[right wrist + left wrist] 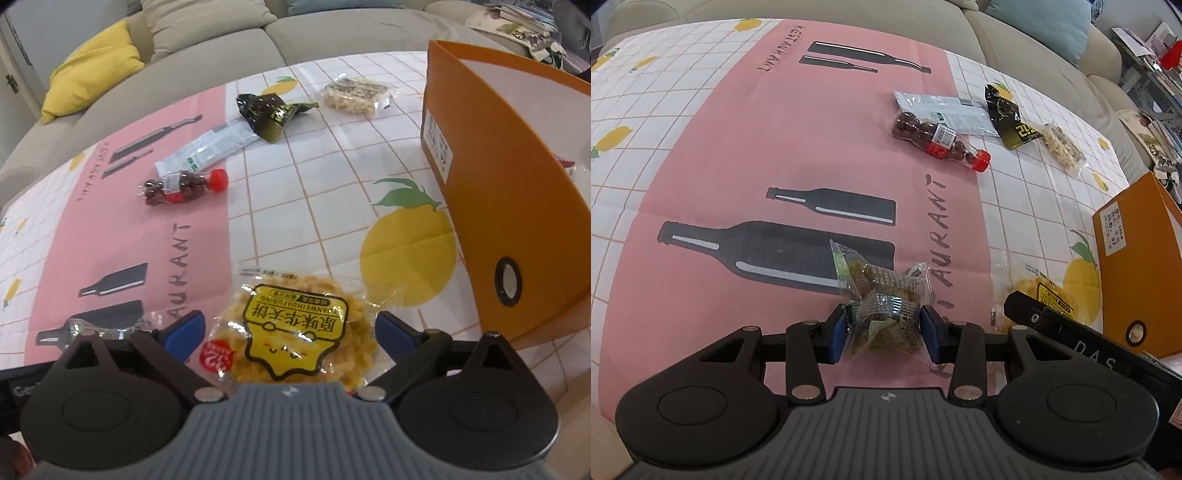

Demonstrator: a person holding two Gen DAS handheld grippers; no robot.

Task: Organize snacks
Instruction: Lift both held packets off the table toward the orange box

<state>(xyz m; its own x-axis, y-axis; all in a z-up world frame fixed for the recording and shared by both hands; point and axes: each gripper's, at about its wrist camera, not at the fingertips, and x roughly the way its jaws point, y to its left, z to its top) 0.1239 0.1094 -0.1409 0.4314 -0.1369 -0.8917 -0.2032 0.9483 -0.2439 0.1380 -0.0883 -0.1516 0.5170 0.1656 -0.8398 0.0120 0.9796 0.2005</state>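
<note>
Across the sofa seat lies a tablecloth [701,122], white grid with lemons at the sides and a pink panel printed with black bottles down the middle. At its right edge stands an orange box [517,192], open at the top, with a white label on one end and a round metal eyelet low on its side. Behind it all sit grey sofa cushions [207,18] and one yellow cushion [88,70].

Left gripper [884,325] points down at the pink panel, its blue pads pinching a clear packet of greenish-brown snack [882,295] from both sides; the wrapper bulges between them and its far end sticks out over a printed bottle.

Right gripper [290,334] has its jaws spread wide, with a yellow-labelled packet of fried crisps [295,328] lying flat on the cloth between them; neither pad presses on it. It lies near the box, just beside a printed lemon.

Farther off, well apart from both grippers, lies a small group: a white flat sachet [945,110], a little bottle of brown candies with a red cap [938,142] resting against it, a black and gold packet [1008,114] overlapping the sachet's other end, and a clear bag of pale nuts [1063,147] just beyond
</note>
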